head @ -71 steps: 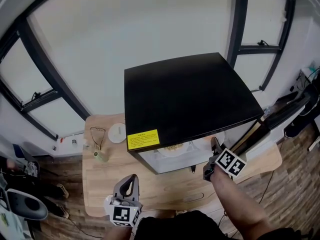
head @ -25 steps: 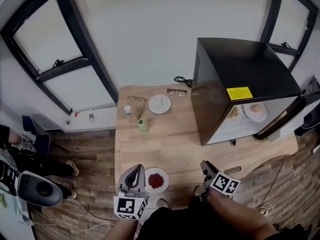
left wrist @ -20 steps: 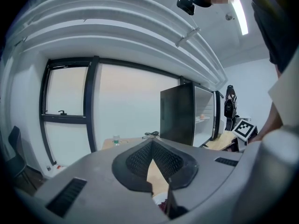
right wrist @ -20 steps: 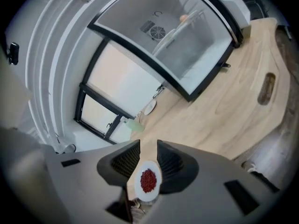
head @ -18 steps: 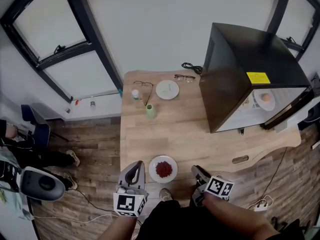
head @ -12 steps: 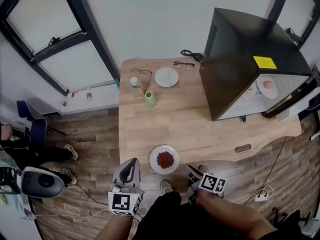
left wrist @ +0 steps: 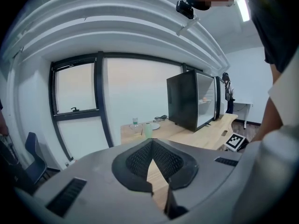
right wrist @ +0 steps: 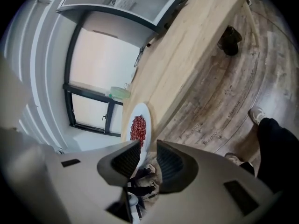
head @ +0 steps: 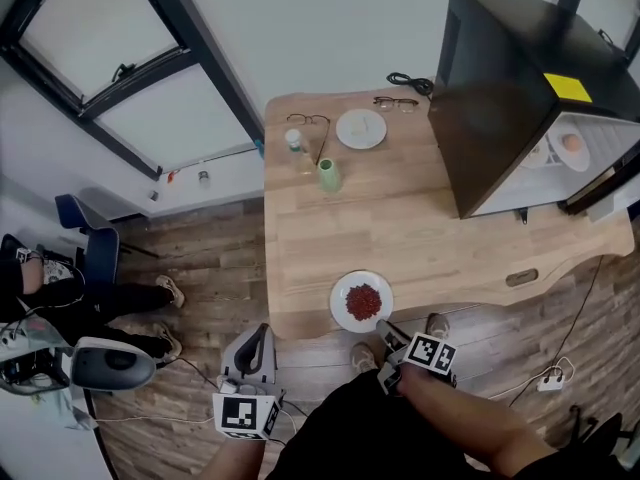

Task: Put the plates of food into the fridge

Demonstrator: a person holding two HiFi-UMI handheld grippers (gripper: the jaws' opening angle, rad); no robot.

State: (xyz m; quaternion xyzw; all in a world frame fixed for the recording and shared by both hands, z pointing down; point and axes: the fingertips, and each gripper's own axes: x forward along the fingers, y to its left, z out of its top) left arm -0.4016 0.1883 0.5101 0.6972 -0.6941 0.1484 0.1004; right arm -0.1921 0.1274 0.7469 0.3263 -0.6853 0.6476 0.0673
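wooden table (head: 420, 238) edge — red-food plate (head: 339, 303) at parted right tongs (head: 384, 329)

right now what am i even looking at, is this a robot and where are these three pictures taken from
No robot here: a person holds a two-jaw gripper in each hand. The wide picture comes from a camera on the person's head, looking down; the other two come from cameras riding on the grippers. On the wooden table, a plate of red food sits at the near edge; at the far end are a white plate, a green cup, a small bottle and glasses. The black fridge stands open with plates of food inside. The left gripper is shut and empty. The right gripper has its jaws apart, lined up with the red plate's rim, gripping nothing yet.
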